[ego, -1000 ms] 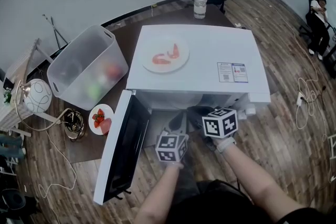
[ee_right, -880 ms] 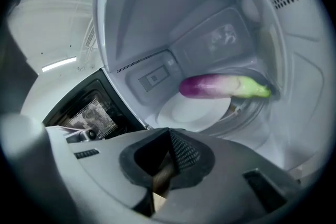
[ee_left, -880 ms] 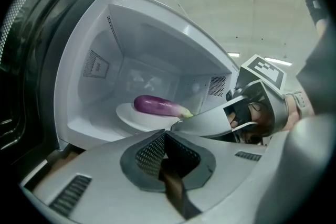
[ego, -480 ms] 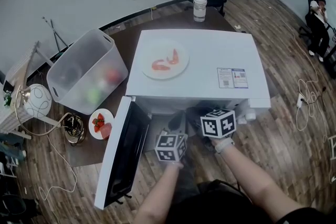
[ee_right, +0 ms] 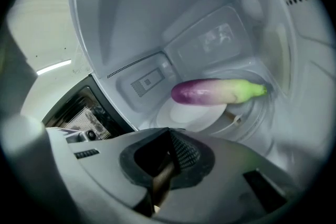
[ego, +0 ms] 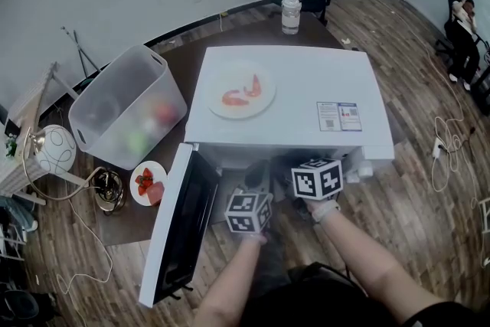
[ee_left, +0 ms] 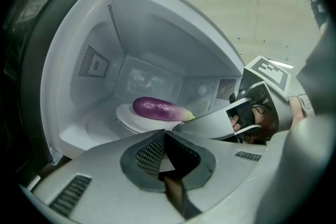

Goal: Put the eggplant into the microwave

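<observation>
Head view: The white microwave (ego: 306, 88) sits on the counter (ego: 184, 50). Its door (ego: 184, 226) hangs open toward 7 o'clock. The left tool (ego: 256, 178) and the right tool (ego: 289, 165) both point into the opening, side by side. A shrimp plate (ego: 242, 89) lies on top of the microwave.

Left gripper view: The left tool is pressed together and holds nothing. The eggplant (ee_left: 157, 108) lies on a white plate (ee_left: 128, 117) inside the microwave, at 12 o'clock from the tool and apart from it.

Right gripper view: The right tool is pressed together and holds nothing too. The eggplant is at 1 o'clock, and its green end points to 3 o'clock.
</observation>
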Available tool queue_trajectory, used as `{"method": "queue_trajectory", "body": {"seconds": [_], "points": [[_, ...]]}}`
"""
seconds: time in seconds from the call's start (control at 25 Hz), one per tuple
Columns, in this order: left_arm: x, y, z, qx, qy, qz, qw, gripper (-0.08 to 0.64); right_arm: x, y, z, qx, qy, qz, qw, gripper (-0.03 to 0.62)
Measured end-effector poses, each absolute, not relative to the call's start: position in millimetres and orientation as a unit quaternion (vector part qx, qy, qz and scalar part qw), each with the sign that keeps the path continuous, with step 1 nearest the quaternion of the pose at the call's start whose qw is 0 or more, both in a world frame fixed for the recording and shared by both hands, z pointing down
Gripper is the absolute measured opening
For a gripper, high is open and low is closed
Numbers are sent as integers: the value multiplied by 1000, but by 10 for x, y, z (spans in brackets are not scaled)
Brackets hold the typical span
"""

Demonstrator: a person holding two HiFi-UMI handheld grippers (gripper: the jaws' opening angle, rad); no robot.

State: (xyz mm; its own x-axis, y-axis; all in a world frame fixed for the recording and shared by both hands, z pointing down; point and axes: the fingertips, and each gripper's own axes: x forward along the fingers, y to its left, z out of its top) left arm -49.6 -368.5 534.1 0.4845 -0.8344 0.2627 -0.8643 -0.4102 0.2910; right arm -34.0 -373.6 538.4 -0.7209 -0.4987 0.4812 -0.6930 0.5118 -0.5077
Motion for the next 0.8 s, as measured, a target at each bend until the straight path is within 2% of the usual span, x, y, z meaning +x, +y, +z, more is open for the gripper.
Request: {"method": "queue_trajectory", "body": {"seconds": [0.24,0.48,0.68,0.8], "points": [[-491,-3627,5285,841,-505,37,191,-8,-344,-3669,5362,350,-860,344,141,2],[-509,-3436,5231,837,-509,21,198,-8,-353,-3492,5170,344,-877,324,87,2],[-483,-3213,5075,841,-514,21,166,-8,-353,-3282,4926,332,-894,299,33,2],[-443,-3031,4928,846,-512,20,145,-8,-300,-3109,4806,340,-902,266,31,1]]}}
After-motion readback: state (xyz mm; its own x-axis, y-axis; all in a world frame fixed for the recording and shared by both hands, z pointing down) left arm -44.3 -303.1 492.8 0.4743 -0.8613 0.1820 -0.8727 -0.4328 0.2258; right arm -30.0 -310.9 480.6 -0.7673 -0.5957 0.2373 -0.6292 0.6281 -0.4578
